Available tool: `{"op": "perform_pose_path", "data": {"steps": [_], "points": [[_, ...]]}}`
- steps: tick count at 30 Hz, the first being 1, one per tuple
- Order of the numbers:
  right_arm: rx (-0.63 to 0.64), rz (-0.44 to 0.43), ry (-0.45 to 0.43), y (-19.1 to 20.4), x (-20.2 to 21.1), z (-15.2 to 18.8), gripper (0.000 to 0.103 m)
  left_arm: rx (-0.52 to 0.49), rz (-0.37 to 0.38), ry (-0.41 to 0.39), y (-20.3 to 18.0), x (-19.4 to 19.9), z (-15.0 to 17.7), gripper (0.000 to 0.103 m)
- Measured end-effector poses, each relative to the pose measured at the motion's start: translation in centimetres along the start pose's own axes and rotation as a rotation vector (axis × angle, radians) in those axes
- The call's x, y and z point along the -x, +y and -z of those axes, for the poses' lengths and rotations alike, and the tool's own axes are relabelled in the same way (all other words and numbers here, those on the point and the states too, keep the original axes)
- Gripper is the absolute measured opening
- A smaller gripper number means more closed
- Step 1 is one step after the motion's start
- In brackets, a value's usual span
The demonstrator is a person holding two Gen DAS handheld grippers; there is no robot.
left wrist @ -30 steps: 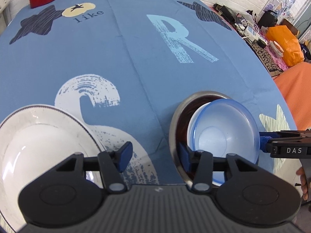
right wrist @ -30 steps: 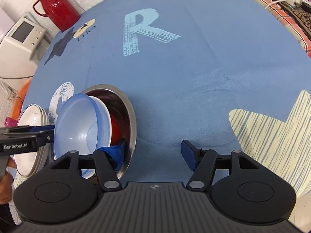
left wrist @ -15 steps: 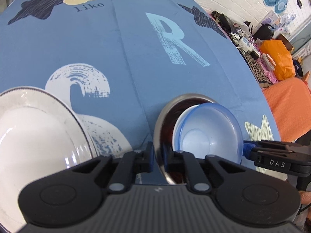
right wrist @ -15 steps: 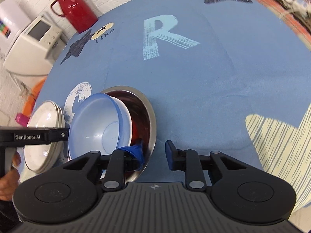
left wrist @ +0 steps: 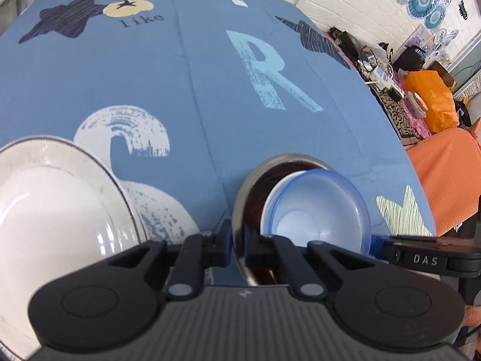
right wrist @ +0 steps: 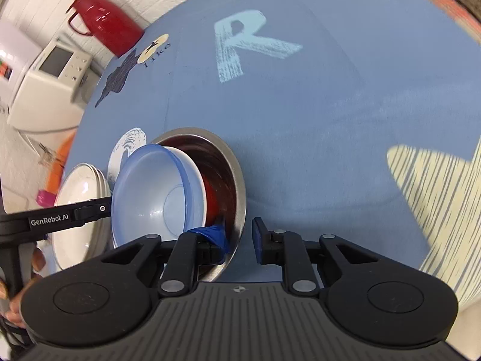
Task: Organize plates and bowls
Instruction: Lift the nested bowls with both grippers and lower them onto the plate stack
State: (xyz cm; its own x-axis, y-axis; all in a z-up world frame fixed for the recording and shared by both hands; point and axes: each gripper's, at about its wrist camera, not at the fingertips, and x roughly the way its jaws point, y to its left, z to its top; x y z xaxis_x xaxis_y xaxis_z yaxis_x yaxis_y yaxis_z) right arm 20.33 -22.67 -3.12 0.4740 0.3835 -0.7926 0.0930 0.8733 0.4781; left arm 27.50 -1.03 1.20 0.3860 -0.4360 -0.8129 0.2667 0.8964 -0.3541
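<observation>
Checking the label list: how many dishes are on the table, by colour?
Stainless steel bowl: 1
Red bowl: 1
White bowl: 1
Translucent blue bowl: 1
White plates, stacked: at least 2, rims too blurred for an exact count
Total: at least 6

Left claw (left wrist: 237, 242) is pinched nearly closed, while right claw (right wrist: 239, 237) stands with its jaws slightly apart.

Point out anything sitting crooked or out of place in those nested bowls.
The blue bowl sits tilted, not flat, inside the steel bowl, leaning toward the white plates. Nothing looks spilled or broken.
</observation>
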Motion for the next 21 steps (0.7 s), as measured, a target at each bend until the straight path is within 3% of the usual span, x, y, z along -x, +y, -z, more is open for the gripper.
{"op": "perform_pose_path", "data": {"steps": [4, 6, 17, 21], "points": [[-0.053, -0.002, 0.009, -0.1, 0.1, -0.3, 0.001, 0.015, 0.031, 0.013, 0.1, 0.3, -0.8, 0.0], [-0.071, -0.009, 0.01, 0.1, 0.3, -0.5, 0.001, 0.0, 0.009, 0.011, -0.2, 0.4, -1.0, 0.0], [-0.032, -0.006, 0.027, 2.3, -0.3, -2.2, 0.001, 0.055, -0.028, 0.036, 1.8, 0.2, -2.0, 0.0], [0.03, 0.01, 0.024, 4.5, -0.1, -3.3, 0.001, 0.056, -0.032, -0.003, 2.3, 1.8, -2.8, 0.0]]}}
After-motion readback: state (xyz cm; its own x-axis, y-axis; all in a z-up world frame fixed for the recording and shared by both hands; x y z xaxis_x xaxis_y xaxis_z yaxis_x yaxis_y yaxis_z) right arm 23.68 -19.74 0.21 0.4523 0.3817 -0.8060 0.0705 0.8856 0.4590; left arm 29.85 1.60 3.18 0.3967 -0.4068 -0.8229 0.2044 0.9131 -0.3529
